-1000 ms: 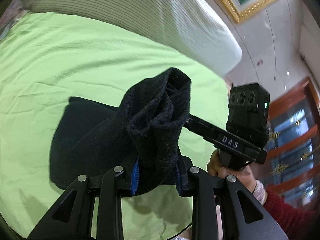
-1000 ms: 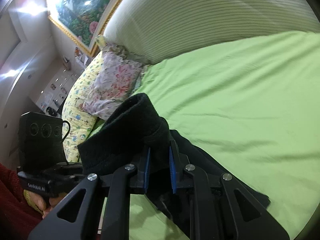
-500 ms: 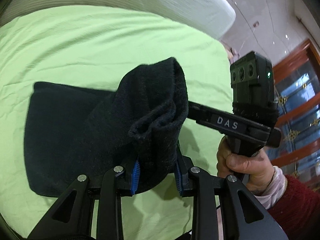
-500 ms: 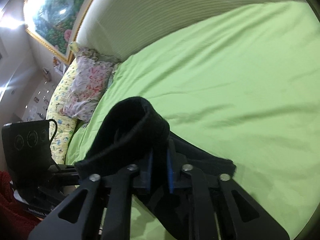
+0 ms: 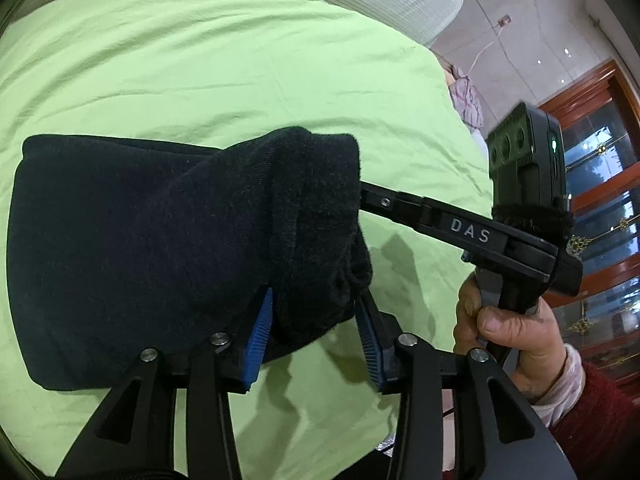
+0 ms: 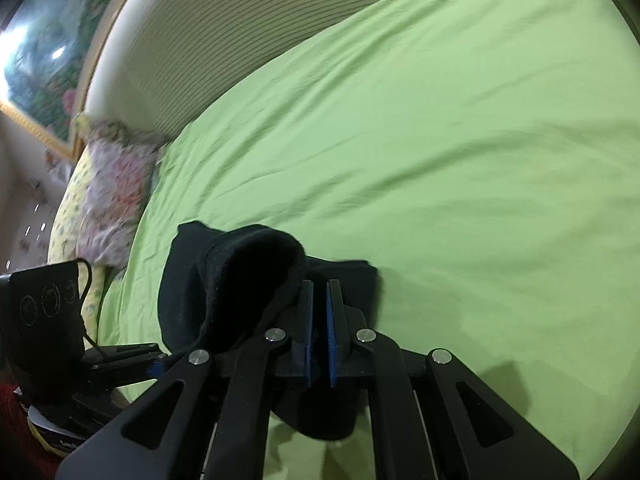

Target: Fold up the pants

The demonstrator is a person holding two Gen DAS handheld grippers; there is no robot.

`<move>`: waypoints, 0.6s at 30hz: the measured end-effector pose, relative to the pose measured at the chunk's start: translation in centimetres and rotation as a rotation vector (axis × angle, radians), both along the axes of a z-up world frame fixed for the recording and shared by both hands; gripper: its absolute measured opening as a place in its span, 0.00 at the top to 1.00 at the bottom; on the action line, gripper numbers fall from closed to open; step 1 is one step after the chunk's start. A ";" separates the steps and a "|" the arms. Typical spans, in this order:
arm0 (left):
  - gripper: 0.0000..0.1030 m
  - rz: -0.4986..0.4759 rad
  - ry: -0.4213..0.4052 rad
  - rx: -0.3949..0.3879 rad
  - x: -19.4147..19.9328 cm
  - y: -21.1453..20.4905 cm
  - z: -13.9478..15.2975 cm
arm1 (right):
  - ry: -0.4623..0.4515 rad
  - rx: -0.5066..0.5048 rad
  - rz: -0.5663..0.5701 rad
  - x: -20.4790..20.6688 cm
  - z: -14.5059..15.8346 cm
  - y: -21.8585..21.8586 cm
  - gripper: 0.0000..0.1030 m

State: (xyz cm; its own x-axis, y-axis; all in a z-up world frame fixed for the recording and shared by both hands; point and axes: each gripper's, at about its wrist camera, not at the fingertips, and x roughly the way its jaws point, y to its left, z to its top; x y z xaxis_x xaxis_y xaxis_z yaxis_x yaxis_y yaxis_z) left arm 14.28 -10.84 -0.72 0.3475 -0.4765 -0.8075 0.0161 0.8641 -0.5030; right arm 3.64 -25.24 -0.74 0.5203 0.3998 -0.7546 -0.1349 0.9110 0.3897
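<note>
pants [image 5: 140, 240] edge pinched by left gripper [image 5: 316, 332].

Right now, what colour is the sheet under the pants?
Plain light green sheet, seen best in the right wrist view; the pants are black.

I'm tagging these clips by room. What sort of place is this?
Most likely a home bedroom. The black pants lie on a bed with a green sheet, floral pillows sit by a striped padded headboard, and a gold-framed painting hangs on the wall.
</note>
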 end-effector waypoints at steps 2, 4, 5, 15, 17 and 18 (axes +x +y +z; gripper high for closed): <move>0.49 0.002 -0.003 -0.024 0.0 0.3 0.5 | 0.005 -0.010 -0.034 -0.6 0.2 -0.4 0.81; 0.45 0.004 -0.016 -0.031 -0.2 0.6 1.1 | 0.006 -0.032 -0.066 -1.2 0.5 -0.4 0.58; 0.44 0.003 -0.020 -0.035 -0.2 0.8 1.3 | -0.001 -0.036 -0.082 -1.6 0.7 -0.5 0.45; 0.40 0.109 -0.033 -0.048 -1.6 4.9 2.3 | -0.055 -0.053 -0.156 -3.3 2.6 0.7 0.38; 0.39 0.135 -0.034 -0.045 -2.3 6.3 2.2 | -0.062 -0.065 -0.162 -3.5 2.9 1.5 0.37; 0.39 0.150 -0.036 -0.043 -2.4 6.9 2.3 | -0.065 -0.074 -0.167 -3.6 3.0 1.7 0.36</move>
